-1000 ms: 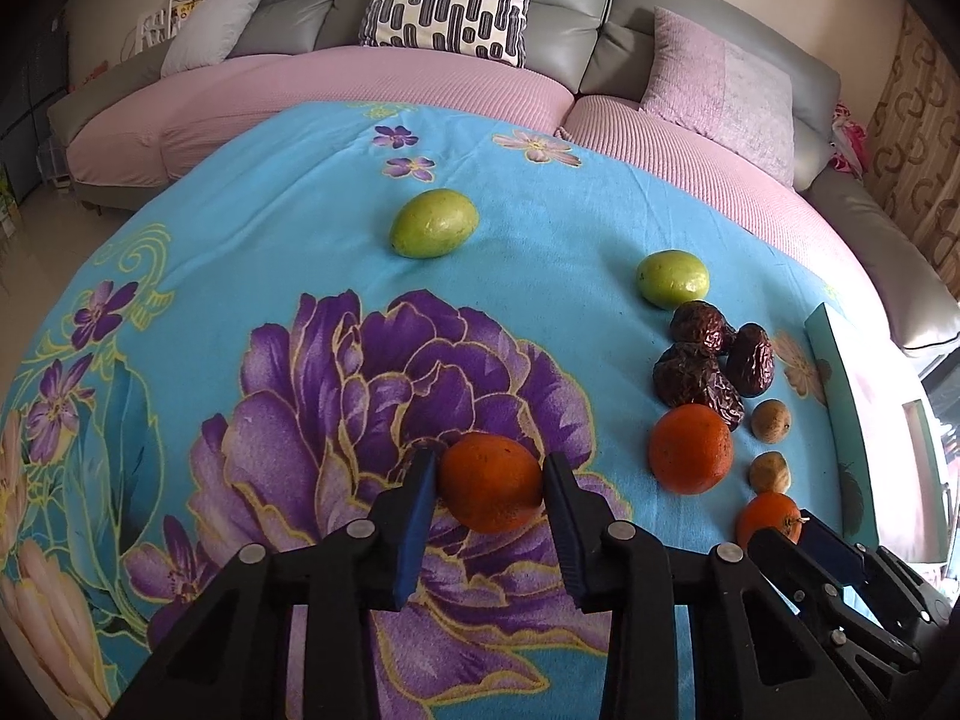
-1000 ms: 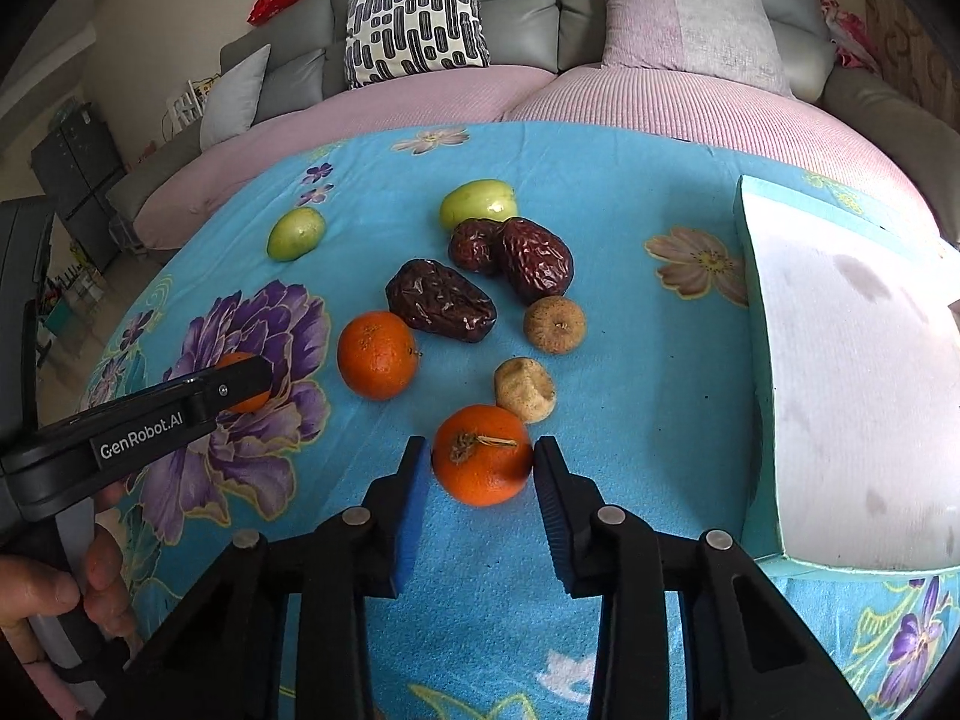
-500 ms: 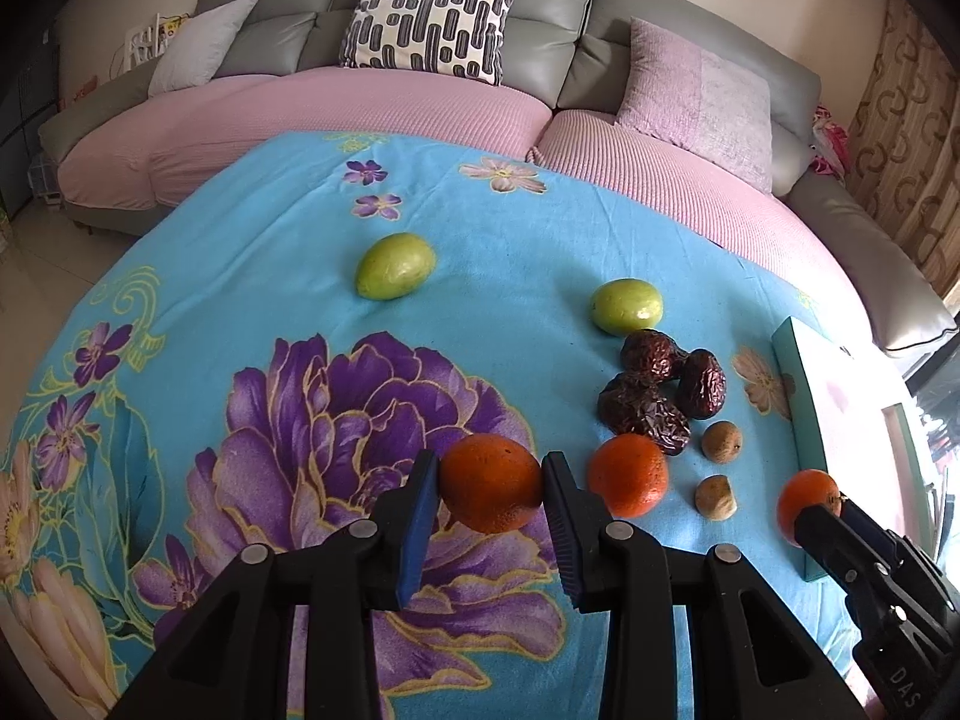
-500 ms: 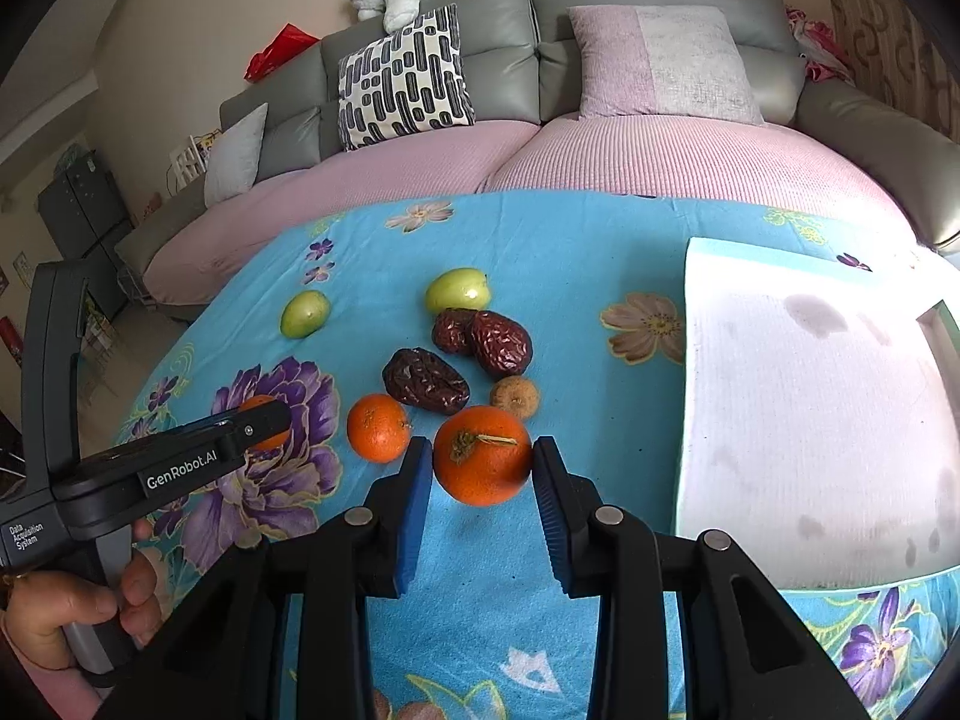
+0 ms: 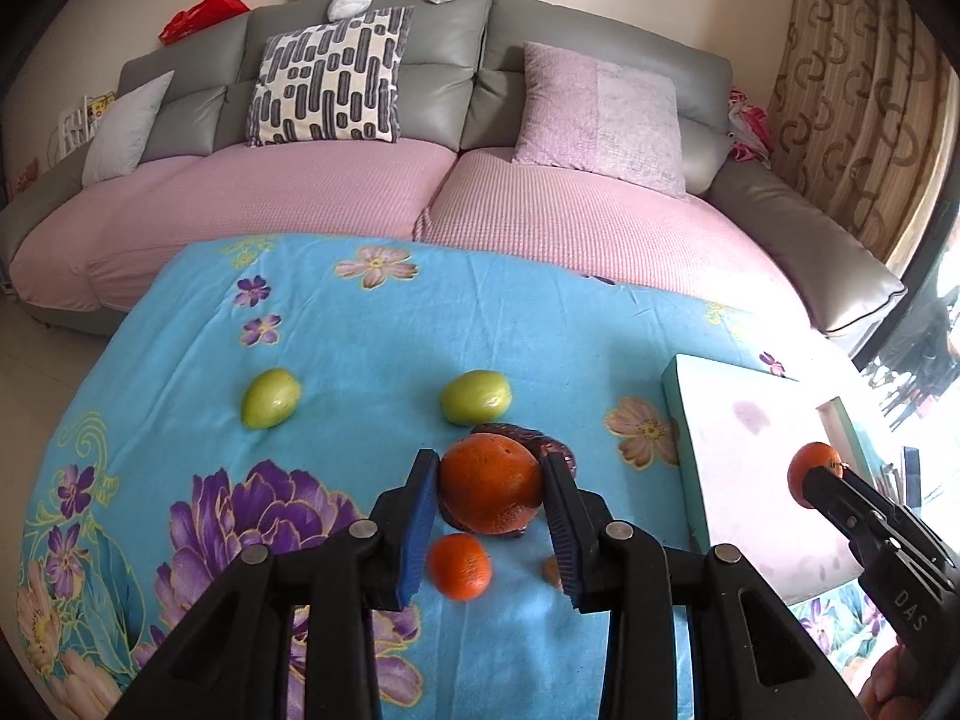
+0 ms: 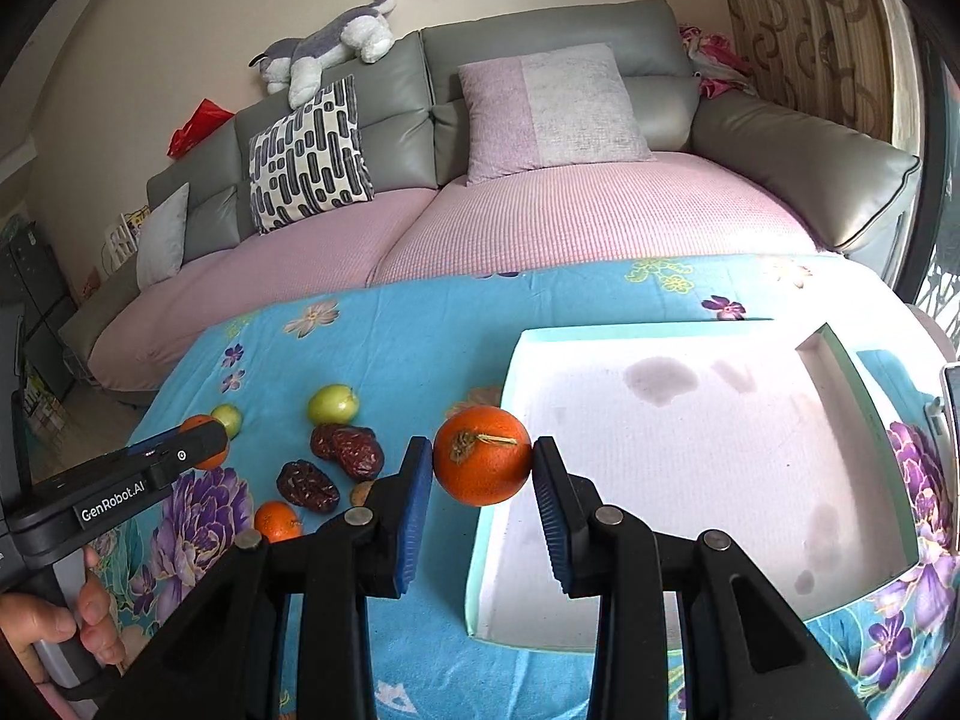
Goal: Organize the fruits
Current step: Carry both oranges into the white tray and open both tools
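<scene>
Clamped orange (image 6: 482,456), stem facing camera

Both oranges are now lifted off the blue cloth (image 5: 540,324): the left hand-held gripper (image 5: 489,495) carries its orange (image 5: 489,492) above the dates (image 6: 354,453), and the right hand-held gripper (image 6: 482,465) carries its orange (image 6: 482,456) to the tray (image 6: 690,450) edge.

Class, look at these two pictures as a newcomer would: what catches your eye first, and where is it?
An orange clamped in the left claw above the blue flowered cloth. A second orange sits in the right claw, at the white tray's near-left edge. Behind, a grey sofa bears a toy husky.
</scene>
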Motion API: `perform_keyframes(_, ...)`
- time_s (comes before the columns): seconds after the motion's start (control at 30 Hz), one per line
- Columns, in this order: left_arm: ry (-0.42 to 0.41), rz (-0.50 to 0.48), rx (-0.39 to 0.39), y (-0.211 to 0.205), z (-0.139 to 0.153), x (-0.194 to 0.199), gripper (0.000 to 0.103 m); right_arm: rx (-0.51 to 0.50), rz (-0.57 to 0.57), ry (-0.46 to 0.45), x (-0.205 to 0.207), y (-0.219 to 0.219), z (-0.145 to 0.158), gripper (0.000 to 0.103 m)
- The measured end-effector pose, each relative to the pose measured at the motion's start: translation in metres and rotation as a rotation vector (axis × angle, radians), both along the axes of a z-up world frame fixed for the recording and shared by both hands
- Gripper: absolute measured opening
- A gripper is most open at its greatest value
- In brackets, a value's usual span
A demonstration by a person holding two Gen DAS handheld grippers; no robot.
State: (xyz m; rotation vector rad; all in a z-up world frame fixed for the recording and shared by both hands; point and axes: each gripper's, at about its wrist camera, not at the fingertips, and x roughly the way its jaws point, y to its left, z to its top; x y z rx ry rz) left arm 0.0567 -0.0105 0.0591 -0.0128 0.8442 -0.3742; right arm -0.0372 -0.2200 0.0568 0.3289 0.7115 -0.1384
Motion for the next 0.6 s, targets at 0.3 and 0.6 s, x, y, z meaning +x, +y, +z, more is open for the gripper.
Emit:
perform_keyframes(0.3,0.005,-0.158,0.011,-0.068,0.009,-0.01,0.037,-0.045,-0.116,0.035,-0.008,-0.056,0.003,0.036)
perform_keyframes(0.6,0.001,-0.315,0.066,-0.132,-0.003,-0.022,0.037,-0.012,-0.275,0.106,-0.013,-0.123,-0.027,0.036)
